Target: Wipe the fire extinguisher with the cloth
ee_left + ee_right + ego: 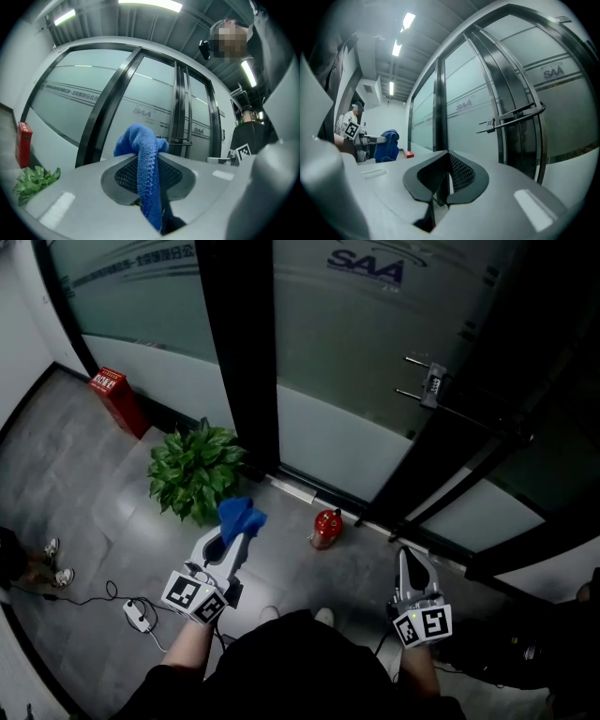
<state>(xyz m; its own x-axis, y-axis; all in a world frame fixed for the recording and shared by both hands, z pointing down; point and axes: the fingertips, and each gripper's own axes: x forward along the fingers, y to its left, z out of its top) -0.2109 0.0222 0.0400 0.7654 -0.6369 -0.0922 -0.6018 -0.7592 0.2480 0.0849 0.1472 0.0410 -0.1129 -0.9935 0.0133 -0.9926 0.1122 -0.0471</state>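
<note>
A small red fire extinguisher (326,528) stands on the grey floor by the foot of the glass door. My left gripper (236,534) is shut on a blue cloth (240,517), held up left of the extinguisher and apart from it. In the left gripper view the cloth (145,173) hangs pinched between the jaws and bunches above them. My right gripper (412,563) is to the right of the extinguisher, jaws together with nothing held (446,176). The right gripper view also catches the blue cloth (387,145) at its left.
A potted green plant (195,468) sits left of the cloth. A red box (118,399) leans by the wall at far left. Frosted glass panels and a door handle (424,381) fill the back. A cable and white plug (138,615) lie on the floor; another person's feet (56,563) show at left.
</note>
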